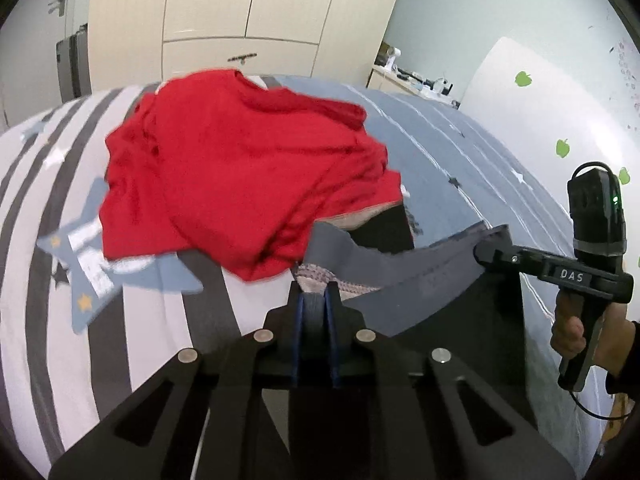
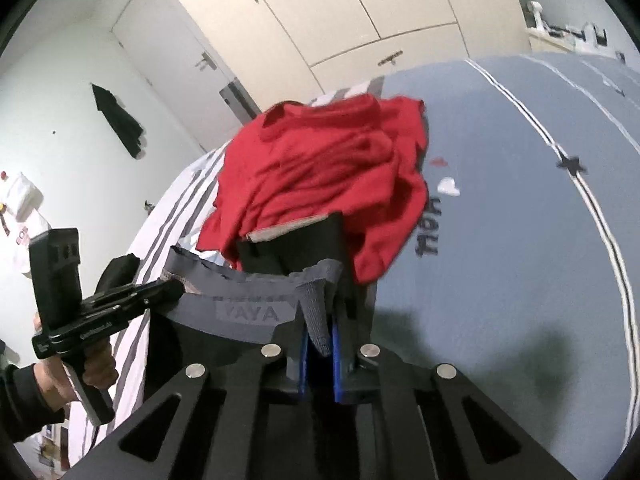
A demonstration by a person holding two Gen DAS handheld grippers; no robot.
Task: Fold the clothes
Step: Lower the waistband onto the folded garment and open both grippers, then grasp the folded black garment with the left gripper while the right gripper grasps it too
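In the left wrist view, the left gripper (image 1: 316,300) is pinching a grey waistband (image 1: 400,268), its jaws closed on the fabric. The right gripper (image 1: 486,254) is clamping the same band further along, toward the bed's right edge. The band is belonging to a dark garment (image 1: 460,320) that is hanging below it, lifted off the bed (image 1: 460,152). A red shirt (image 1: 240,168) is lying crumpled in the middle of the bed, overlapping the garment's far part. A wardrobe (image 1: 240,8) is standing past the far edge.

In the right wrist view, the right gripper (image 2: 320,332) is holding a bunched end of the waistband (image 2: 248,312), jaws shut on it, while the left gripper (image 2: 172,288) is gripping the other end near the bed's left edge. The shirt (image 2: 320,176) is lying just beyond, touching the garment.

To do this step well, the two grippers should probably be keeping the band taut and level, then drawing the garment clear of the shirt before laying it flat. The blue half of the bed (image 2: 500,220), toward its right edge, is offering open room; the left edge is lying close to the left gripper.
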